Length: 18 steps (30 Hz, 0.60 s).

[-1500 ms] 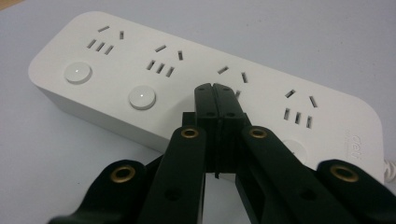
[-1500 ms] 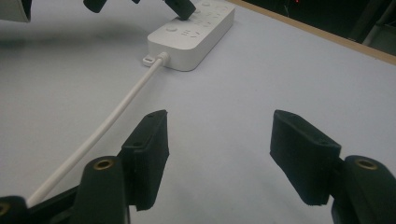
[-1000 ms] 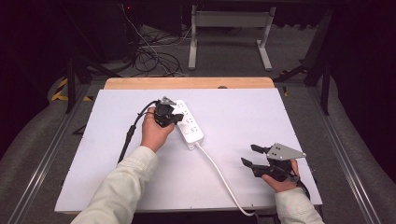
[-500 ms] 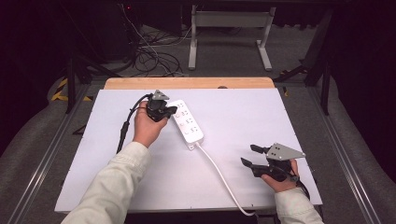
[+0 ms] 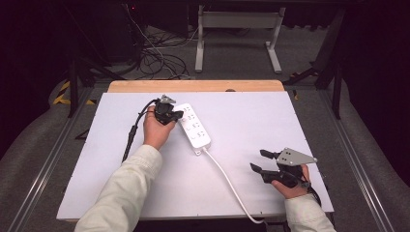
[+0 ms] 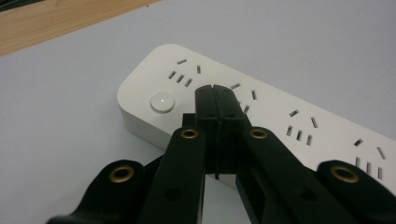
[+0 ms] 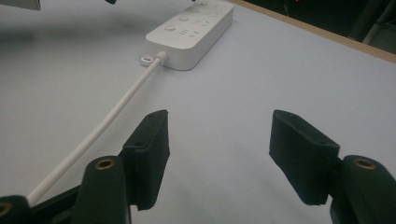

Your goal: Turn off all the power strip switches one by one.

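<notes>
Left tongs [image 6: 215, 93], pressed shut and empty, are hovering just beside the power strip's [image 6: 280, 112] round button [image 6: 162, 101], likely to press it, while right tongs [image 7: 219, 154] are idling wide open on the desk [image 5: 290, 121].

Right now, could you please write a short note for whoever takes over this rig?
Left gripper: jaws shut, nothing between them, tips over the power strip at its far end, just beside the round button. Whether they touch the strip cannot be told.
Right gripper: jaws open, empty, near the table's near right corner, apart from the strip.
The strip lies on the white table, its white cord running to the near edge.
Done: left gripper brought to the button end.
Left: probably pressing the button.
</notes>
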### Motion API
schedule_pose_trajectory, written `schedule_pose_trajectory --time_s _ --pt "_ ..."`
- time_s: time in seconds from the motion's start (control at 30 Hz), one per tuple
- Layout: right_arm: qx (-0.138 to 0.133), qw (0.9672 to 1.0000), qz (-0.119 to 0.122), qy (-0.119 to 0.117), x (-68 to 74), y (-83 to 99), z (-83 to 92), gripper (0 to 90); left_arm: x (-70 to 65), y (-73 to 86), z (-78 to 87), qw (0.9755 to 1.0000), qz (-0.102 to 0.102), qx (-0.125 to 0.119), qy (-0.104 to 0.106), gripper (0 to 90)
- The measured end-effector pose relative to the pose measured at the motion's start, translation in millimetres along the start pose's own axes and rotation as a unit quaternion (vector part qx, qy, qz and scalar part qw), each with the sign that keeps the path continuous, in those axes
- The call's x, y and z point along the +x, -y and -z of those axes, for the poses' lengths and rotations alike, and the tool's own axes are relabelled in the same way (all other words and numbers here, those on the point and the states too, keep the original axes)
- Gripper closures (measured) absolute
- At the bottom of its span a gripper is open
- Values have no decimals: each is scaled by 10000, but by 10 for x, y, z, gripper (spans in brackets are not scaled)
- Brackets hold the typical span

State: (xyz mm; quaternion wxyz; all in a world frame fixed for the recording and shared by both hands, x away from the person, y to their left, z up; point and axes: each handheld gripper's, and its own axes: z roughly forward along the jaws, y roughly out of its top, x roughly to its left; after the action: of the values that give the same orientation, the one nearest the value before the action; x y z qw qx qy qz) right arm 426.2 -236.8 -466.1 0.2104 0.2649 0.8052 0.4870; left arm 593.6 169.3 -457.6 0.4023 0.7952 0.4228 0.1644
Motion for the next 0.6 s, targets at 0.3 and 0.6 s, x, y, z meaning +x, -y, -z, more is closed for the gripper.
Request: schedule_pose_trajectory --time_s 0.3,0.6 --pt "-13 10000 13 -13 3 -2 3 386 -39 4 -26 9999 -72 18 97 900" --pt "-15 10000 27 -7 4 -3 8 386 -46 21 -62 9998 -126 116 51 900"
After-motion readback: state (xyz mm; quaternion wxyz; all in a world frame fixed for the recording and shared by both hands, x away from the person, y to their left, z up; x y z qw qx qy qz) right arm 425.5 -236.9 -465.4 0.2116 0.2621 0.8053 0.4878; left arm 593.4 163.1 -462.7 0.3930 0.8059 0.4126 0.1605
